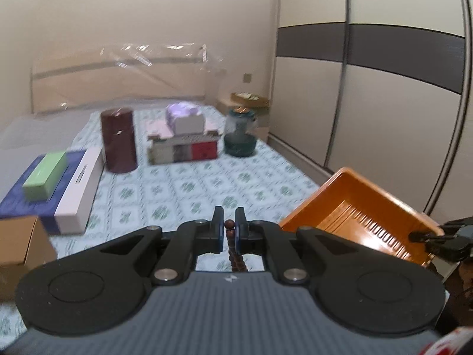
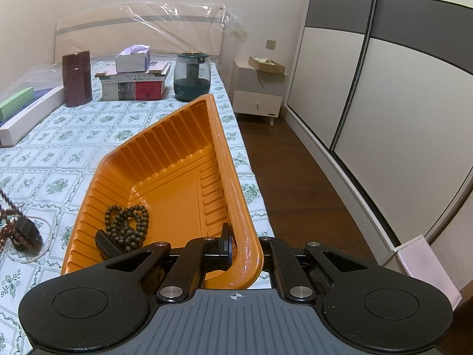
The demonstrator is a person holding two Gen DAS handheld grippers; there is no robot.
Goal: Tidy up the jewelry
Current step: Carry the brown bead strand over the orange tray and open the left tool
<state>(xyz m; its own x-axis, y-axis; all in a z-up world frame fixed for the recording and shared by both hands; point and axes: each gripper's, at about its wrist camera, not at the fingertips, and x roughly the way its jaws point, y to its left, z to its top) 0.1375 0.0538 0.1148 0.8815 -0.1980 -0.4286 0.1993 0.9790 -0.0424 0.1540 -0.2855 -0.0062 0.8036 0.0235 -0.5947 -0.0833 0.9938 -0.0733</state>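
Brown beads [image 1: 233,248]: pinched in left gripper [image 1: 230,227], dangling above bedsheet [image 1: 189,186]
Right gripper [image 2: 242,248]: clamped on orange tray [image 2: 177,159] rim, tilted

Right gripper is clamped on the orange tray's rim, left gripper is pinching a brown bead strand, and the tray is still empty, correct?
Not quite: the orange tray is not empty. The right wrist view shows a dark bead bracelet lying in it. The rest holds: the right gripper clamps the rim, and the left gripper pinches the brown bead strand.
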